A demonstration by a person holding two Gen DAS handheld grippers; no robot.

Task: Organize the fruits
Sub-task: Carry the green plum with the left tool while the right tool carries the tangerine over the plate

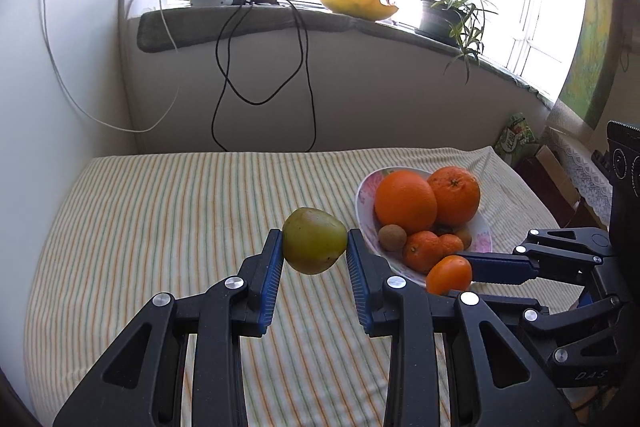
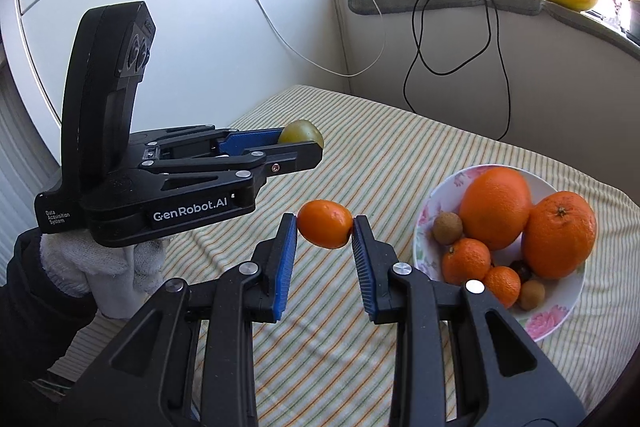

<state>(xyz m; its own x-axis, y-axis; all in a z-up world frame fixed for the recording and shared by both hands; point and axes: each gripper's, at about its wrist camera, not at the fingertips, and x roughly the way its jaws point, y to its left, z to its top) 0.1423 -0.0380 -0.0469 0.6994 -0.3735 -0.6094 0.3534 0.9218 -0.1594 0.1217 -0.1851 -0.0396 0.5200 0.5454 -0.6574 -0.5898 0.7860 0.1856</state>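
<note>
I hold a green fruit [image 1: 315, 241] in the left hand-held gripper [image 1: 315, 247] and a mandarin [image 2: 325, 223] in the right hand-held gripper [image 2: 325, 227], each clamped; the bowl [image 2: 556, 319] lies right of both, nearer the right.

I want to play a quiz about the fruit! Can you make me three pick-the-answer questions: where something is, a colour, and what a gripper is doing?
1. Where are the two big oranges?
A. on the windowsill
B. in the flowered bowl
C. on the floor

2. What colour is the fruit in the left gripper?
A. green
B. purple
C. white

3. What is the right gripper doing?
A. hanging empty
B. pushing the bowl
C. holding a small orange fruit

Answers:
B, the big oranges sit in the flowered bowl.
A, the left gripper pinches a green fruit.
C, the right gripper clamps a small orange fruit.
</note>
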